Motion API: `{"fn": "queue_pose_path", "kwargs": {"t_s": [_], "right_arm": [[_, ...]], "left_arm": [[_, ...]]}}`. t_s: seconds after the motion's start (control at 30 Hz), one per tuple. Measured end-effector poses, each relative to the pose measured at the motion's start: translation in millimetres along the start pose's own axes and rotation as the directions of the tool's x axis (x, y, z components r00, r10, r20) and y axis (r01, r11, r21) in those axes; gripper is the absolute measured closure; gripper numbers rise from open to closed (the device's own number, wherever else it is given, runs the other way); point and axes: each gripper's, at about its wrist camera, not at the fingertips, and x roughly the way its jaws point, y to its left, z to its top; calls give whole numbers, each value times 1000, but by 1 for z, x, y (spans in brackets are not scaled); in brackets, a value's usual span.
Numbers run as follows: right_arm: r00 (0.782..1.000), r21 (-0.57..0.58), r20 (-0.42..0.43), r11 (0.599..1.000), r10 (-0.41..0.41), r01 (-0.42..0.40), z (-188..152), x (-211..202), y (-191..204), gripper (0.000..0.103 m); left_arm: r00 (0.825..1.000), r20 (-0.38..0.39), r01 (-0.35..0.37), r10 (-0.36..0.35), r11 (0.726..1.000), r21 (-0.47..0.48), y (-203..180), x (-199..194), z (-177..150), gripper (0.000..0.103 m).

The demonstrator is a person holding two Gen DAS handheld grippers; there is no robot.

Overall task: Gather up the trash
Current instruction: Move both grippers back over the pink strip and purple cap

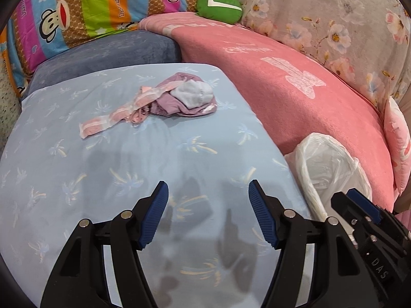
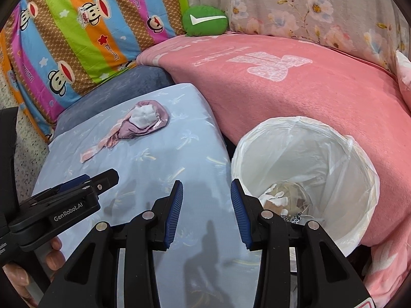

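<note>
A small heap of cloth scraps (image 1: 169, 97) lies on the light blue pillow (image 1: 77, 166): a mauve piece, a white sock and a pink-and-white strip. It also shows in the right wrist view (image 2: 143, 124). My left gripper (image 1: 208, 205) is open and empty, hovering over the pillow well short of the heap. My right gripper (image 2: 206, 205) is open and empty, at the pillow's right edge beside the bin (image 2: 359, 169). The bin has a white liner and some trash (image 2: 277, 200) at its bottom.
A pink blanket (image 1: 308, 102) lies right of the pillow, behind the bin (image 1: 326, 161). A striped monkey-print quilt (image 2: 77, 38), a green cushion (image 2: 204, 20) and floral fabric (image 2: 321, 7) stand at the back. A grey-blue cushion (image 1: 115, 54) sits behind the pillow.
</note>
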Motion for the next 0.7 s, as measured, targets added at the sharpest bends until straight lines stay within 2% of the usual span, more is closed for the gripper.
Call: {"fn": "queue_pose_path", "kwargs": {"t_s": [0.07, 0.13, 0.23, 0.43, 0.7], "right_arm": [[1000, -1, -4, 1000, 8, -8, 3, 3, 5, 64], [1000, -1, -9, 1000, 16, -16, 5, 7, 10, 64], [999, 0, -14, 999, 35, -35, 11, 15, 20, 58], [998, -23, -21, 998, 63, -63, 27, 37, 46, 58], [995, -29, -38, 995, 94, -95, 58, 81, 79, 58]], "left_arm": [[999, 11, -31, 31, 999, 8, 9, 0, 1, 31], [998, 18, -57, 57, 998, 18, 20, 2, 3, 30], [997, 14, -82, 82, 996, 27, 38, 8, 7, 28], [990, 27, -141, 139, 987, 80, 71, 21, 21, 21], [996, 13, -92, 91, 994, 65, 116, 51, 53, 20]]}}
